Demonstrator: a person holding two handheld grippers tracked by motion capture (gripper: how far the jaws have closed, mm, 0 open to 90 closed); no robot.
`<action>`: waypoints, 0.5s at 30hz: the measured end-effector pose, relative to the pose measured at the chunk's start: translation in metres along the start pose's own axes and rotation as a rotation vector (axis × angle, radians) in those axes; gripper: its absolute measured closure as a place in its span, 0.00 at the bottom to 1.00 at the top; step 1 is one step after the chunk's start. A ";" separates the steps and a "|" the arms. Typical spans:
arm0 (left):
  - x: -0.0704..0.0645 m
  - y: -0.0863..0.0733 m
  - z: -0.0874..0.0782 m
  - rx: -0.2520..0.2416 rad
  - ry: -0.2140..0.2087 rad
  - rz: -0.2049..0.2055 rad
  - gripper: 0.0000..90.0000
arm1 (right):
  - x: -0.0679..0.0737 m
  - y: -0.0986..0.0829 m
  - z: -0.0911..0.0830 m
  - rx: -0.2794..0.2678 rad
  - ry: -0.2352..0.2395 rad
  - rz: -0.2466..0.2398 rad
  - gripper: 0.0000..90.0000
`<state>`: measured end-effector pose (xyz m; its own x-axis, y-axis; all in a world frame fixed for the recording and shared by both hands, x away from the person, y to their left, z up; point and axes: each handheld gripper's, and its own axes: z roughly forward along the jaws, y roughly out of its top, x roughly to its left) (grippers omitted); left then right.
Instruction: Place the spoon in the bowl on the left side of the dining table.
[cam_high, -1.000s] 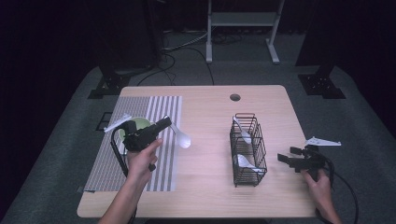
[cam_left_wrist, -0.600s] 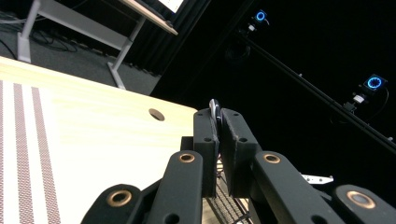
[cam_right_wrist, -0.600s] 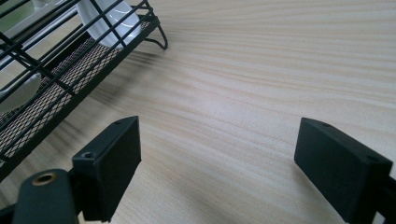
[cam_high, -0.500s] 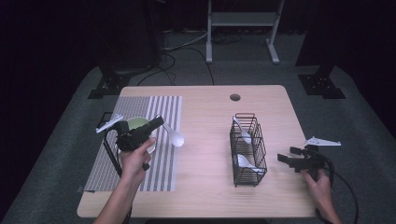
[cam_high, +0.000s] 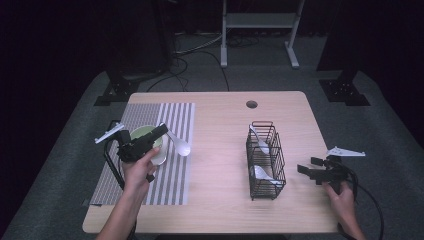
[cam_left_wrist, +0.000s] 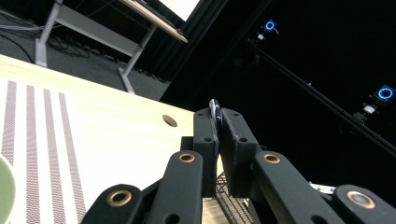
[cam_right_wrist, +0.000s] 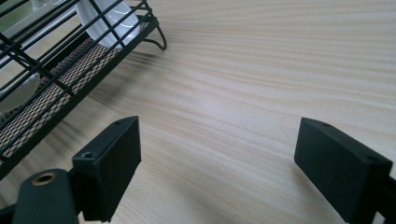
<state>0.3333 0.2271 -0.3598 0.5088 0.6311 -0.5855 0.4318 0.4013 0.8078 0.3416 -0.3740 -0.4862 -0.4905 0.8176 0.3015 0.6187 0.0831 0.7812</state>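
Swinging leftward, the left gripper (cam_high: 161, 131), clamped on the white spoon (cam_high: 179, 144) whose bowl juts beyond its tips, now hangs over the green bowl (cam_high: 146, 136), so tilt handle-down before releasing, while the right gripper (cam_high: 306, 169) rests wide open and empty beside the wire basket (cam_high: 265, 161) on the worktop (cam_high: 220, 150).

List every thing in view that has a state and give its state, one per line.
left gripper: shut on the white spoon, held over the striped mat.
white spoon: clamped by its handle, bowl end sticking out right of the green bowl.
green bowl: upright on the striped mat.
right gripper: open, holding nothing, low over the table.
wire basket: upright, two white spoons inside.
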 end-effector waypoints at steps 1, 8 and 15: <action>0.001 0.000 -0.001 -0.005 0.003 -0.003 0.94 | 0.000 0.000 0.000 0.000 0.000 0.000 0.15; 0.007 0.003 -0.005 -0.009 0.018 -0.002 0.94 | 0.000 0.000 0.000 -0.001 -0.001 0.001 0.15; 0.015 0.005 -0.009 -0.019 0.038 -0.008 0.94 | 0.000 0.000 0.000 -0.001 -0.001 0.002 0.15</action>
<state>0.3365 0.2446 -0.3637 0.4765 0.6524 -0.5893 0.4213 0.4188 0.8044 0.3412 -0.3743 -0.4859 -0.4889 0.8183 0.3021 0.6190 0.0814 0.7812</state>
